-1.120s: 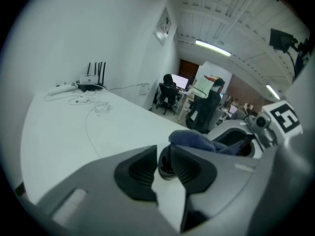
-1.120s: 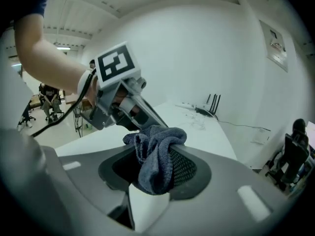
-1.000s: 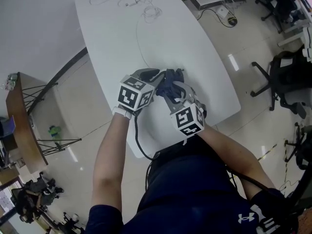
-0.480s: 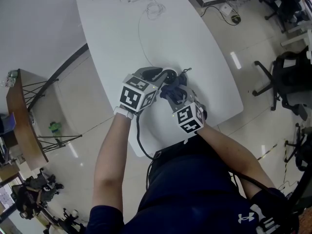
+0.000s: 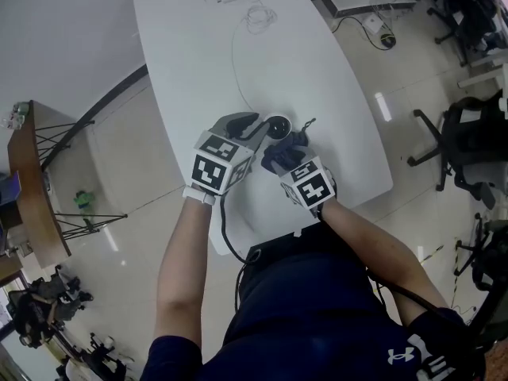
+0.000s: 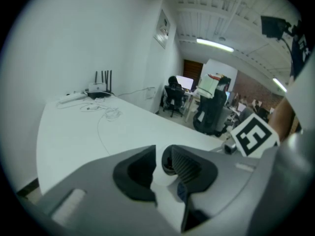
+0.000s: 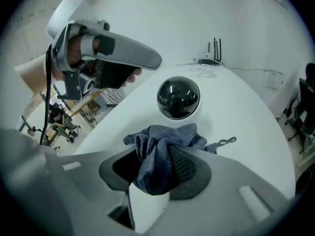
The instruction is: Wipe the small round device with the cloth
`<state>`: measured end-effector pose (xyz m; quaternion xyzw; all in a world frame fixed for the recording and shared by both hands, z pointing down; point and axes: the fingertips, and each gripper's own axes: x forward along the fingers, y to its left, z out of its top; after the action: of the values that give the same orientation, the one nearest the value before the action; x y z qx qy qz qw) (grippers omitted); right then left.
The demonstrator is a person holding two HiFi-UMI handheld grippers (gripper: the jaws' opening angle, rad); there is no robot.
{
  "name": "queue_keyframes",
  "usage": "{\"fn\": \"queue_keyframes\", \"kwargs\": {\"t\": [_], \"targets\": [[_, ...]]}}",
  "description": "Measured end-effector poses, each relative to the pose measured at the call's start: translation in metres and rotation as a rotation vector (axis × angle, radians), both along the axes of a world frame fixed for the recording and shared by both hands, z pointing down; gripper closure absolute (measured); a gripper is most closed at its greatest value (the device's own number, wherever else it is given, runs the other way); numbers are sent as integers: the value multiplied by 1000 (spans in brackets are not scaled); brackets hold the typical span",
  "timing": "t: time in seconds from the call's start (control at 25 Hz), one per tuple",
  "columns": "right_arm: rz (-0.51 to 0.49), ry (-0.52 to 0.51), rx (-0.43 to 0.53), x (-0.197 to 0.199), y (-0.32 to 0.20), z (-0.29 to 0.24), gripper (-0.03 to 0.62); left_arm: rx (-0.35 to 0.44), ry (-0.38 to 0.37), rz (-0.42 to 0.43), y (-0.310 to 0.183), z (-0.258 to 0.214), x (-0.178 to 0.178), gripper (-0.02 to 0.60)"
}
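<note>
One view only: cloth pinched in right claw

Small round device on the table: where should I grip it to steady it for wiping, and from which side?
Grip the small round device by its white housing, low, below the glossy dark dome: the dome is curved, likely slippery, and needs wiping. Come from the person's left, level with the table, since the cloth held in the right tongs sits at its near side.
</note>
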<state>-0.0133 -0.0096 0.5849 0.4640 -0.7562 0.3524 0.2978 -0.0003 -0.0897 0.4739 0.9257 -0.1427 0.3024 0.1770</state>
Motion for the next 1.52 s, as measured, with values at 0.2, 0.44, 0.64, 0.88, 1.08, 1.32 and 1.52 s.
{"fn": "queue_keyframes", "kwargs": {"t": [0.2, 0.44, 0.64, 0.88, 1.08, 1.32, 1.52], "targets": [[60, -302, 25, -2, 5, -51, 435, 23, 106, 5, 38, -33, -46, 396], [94, -641, 22, -13, 1, -111, 433, 270, -45, 213, 107, -10, -48, 229], [-38, -872, -58, -48, 11, -146, 384, 419, 13, 181, 117, -22, -25, 318], [-104, -958, -46, -39, 12, -167, 304, 392, 122, 63, 105, -43, -36, 435], [-122, -601, 206, 17, -9, -162, 350, 386, 111, -168, 54, -49, -73, 436], [-364, 156, 377, 46, -53, -68, 227, 415, 5, -86, 31, -41, -42, 431], [-452, 237, 326, 16, -66, -24, 183, 467, -128, 52, 37, -16, 3, 430]]}}
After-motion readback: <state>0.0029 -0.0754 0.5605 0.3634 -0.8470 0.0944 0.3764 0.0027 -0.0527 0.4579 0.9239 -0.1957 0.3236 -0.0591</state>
